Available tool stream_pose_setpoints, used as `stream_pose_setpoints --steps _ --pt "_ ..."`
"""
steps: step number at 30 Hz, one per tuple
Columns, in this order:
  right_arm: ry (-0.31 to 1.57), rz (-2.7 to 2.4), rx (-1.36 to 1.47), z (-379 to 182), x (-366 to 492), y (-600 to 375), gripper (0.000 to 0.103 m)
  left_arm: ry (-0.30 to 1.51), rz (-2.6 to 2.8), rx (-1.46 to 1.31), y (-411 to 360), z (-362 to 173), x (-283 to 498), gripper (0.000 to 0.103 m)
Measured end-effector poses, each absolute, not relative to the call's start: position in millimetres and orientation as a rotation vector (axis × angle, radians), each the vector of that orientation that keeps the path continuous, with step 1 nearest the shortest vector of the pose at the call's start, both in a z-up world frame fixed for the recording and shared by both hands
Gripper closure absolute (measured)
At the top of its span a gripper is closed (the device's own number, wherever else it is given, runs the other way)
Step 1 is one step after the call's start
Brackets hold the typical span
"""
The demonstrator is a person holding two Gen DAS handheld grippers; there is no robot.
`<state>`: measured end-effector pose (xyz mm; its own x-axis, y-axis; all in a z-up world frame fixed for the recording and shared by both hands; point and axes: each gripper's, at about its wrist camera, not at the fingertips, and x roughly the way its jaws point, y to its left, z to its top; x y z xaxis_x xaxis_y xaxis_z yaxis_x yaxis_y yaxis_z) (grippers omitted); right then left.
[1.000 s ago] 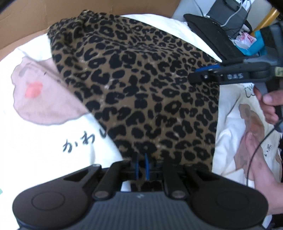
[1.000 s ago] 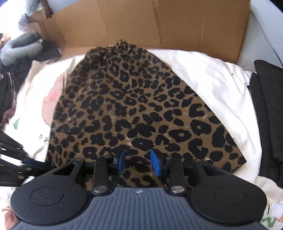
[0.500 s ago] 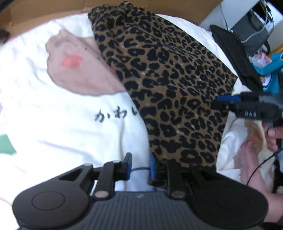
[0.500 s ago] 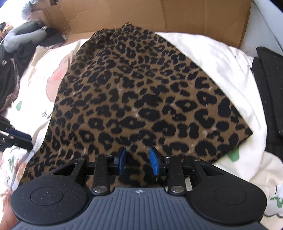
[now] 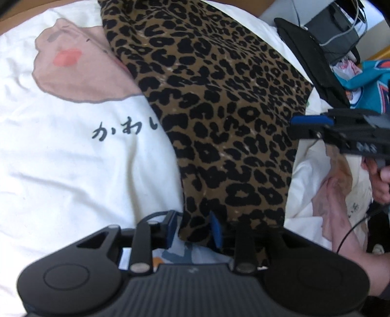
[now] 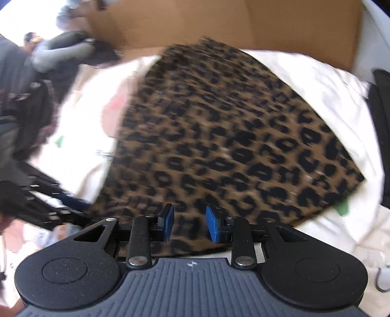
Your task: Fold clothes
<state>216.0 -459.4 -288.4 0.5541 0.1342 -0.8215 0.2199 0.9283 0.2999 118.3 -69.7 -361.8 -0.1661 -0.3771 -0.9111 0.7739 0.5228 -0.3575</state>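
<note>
Leopard-print garment (image 5: 226, 117) lies spread over a white printed sheet (image 5: 61, 170) in the left wrist view, running from the far edge to the near one. Its near corner sits between the pads of the left gripper (image 5: 193, 229), whose jaws are opening and not pressing on it. At the right, a hand (image 5: 380, 180) carries the right gripper (image 5: 309, 126).

Blurred, the right wrist view shows the right gripper (image 6: 190, 224) narrowly parted over the garment's near edge, pads not pinching it. Cardboard (image 6: 231, 22) stands behind.

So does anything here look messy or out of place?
Nothing looks damaged or spilled. The leopard-print garment lies smooth but slantwise across the white printed sheet, hiding part of its black lettering. Past the sheet's edge, clothes sit in a loose heap. The right wrist view is blurred.
</note>
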Motion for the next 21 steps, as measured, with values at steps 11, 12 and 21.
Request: stream_pose_setpoints --steps 11,12,21 --pt "0.998 0.190 0.341 -291 238 -394 0.067 1.441 -1.081 0.287 -57 -360 125 0.071" --pt "0.999 0.198 0.332 -291 239 -390 0.067 1.444 -1.084 0.281 -56 -360 125 0.071" --pt "1.100 0.215 0.238 -313 240 -375 0.067 1.478 -1.097 0.126 -44 -359 137 0.073"
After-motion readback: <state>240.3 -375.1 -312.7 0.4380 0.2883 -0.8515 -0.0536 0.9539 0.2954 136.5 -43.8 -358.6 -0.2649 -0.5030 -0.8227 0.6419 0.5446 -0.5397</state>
